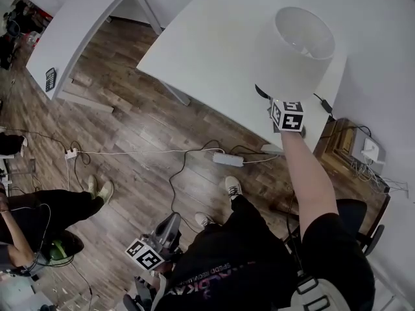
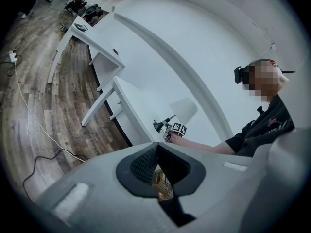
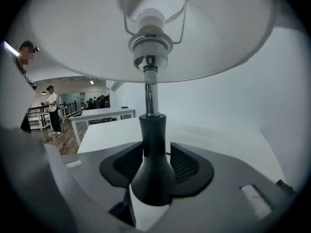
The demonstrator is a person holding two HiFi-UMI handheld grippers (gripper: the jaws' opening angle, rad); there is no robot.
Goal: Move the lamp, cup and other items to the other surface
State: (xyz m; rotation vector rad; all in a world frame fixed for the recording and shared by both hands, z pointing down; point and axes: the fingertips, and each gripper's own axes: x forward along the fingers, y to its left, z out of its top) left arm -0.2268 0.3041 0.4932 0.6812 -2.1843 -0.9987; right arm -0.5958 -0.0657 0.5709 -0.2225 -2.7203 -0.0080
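A table lamp with a white shade [image 1: 295, 50] stands on the near white table [image 1: 207, 44], close to its right end. In the right gripper view its chrome stem and dark flared base [image 3: 152, 174] fill the middle, under the shade [image 3: 146, 28]. My right gripper [image 3: 156, 152] is open, with the neck of the base between its pads and a narrow gap on the right side. From the head view the right gripper [image 1: 280, 107] is tucked under the shade. My left gripper [image 1: 172, 225] hangs low by my legs, shut and empty [image 2: 156, 145]. No cup is visible.
A second white table [image 1: 78, 24] stands at the far left with a small dark object [image 1: 50, 78] on it. A power strip [image 1: 227, 159] and cables lie on the wooden floor. Another person [image 1: 39, 219] sits at the lower left.
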